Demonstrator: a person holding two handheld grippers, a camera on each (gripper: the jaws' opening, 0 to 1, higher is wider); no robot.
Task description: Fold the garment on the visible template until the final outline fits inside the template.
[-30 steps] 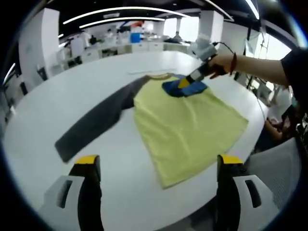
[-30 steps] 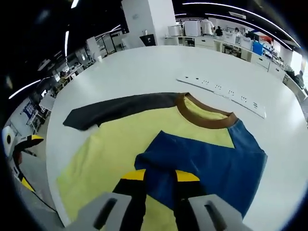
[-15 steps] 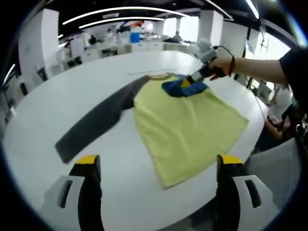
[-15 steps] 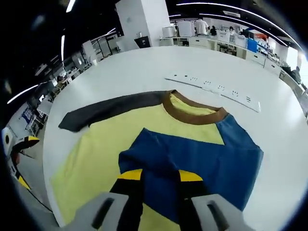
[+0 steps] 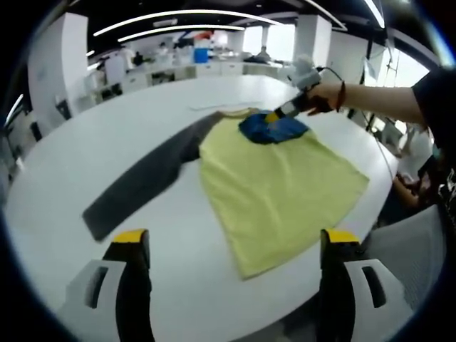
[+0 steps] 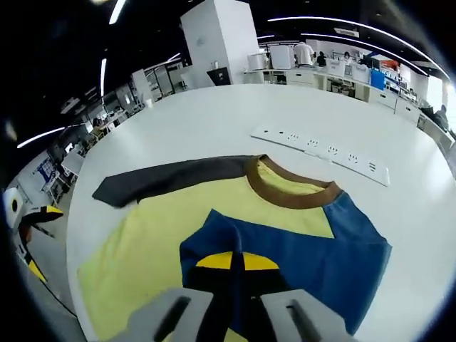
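White office table (image 5: 64,164), garment spread flat, first sleeve fold in hand.

Yellow garment (image 5: 278,182) lies across the table's middle; its blue sleeve (image 6: 313,246) is doubled onto the chest, pinched by the clenched right hand-held gripper (image 6: 236,262), while the grey sleeve (image 5: 142,182) lies stretched outward. Left hand-held gripper (image 5: 231,242) hovers spread and empty. Next, likely: let go of the blue sleeve, then fold the grey one inward.

The blue sleeve (image 6: 313,246) hides part of the garment's yellow body (image 6: 153,246).

Open table (image 5: 85,153) beside shirt (image 5: 278,189)
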